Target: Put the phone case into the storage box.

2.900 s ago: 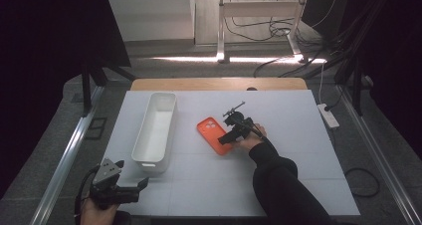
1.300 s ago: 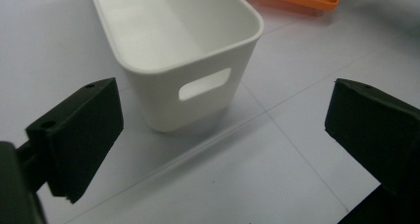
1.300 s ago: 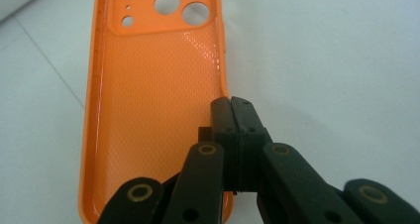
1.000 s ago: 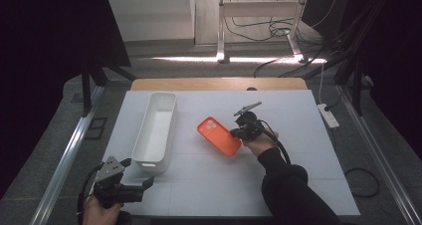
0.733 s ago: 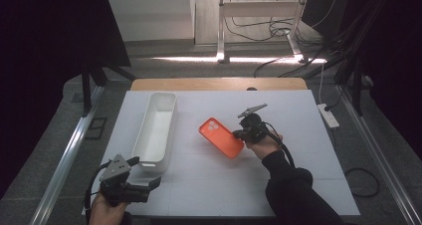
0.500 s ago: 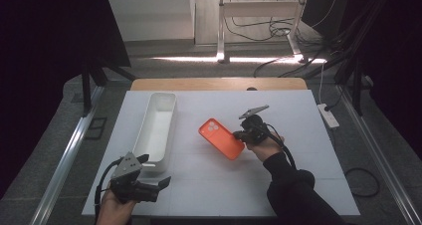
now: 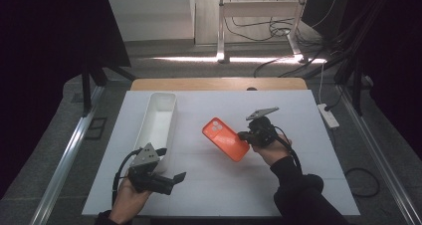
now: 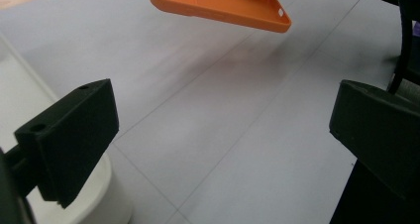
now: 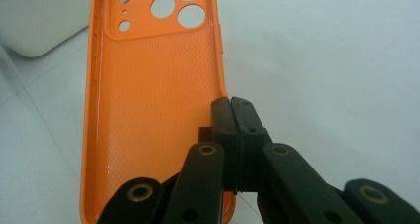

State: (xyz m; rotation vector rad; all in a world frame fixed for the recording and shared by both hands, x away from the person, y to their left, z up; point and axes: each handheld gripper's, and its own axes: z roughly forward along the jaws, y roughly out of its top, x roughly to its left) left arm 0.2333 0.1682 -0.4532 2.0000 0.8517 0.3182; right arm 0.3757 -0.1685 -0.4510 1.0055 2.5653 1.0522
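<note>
White tabletop (image 7: pixel 298 185) covers the middle of the high view, with a wooden edge behind it and dark floor with many cables at twelve o'clock. On the table, at about ten o'clock from its centre, lies a long white tray (image 7: pixel 160 120), with its length running away from the person. A white power strip (image 7: pixel 328 114) lies just off the table at three o'clock. The right gripper (image 7: pixel 244 135) holds an orange phone case (image 7: pixel 225 139) by one long edge; the case is tilted and seems lifted from the surface, near the table centre. The left gripper (image 7: pixel 180 176) is at seven o'clock, close to the near end of the tray, and its jaws point toward three o'clock.

From the left gripper view, the two black jaws stand wide apart with bare table between them. The phone case (image 8: pixel 223 6) hangs at twelve o'clock, well apart from these jaws, with open table in between. The rounded near end of the tray (image 8: pixel 94 194) sits at seven o'clock, just under the left jaw.

From the right gripper view, the jaws are pressed together on the side wall of the phone case (image 9: pixel 148 95), pinching it. The inside of the case faces the camera, with the camera holes at twelve o'clock. A corner of the tray (image 9: pixel 39 21) shows at ten o'clock, near the case.
</note>
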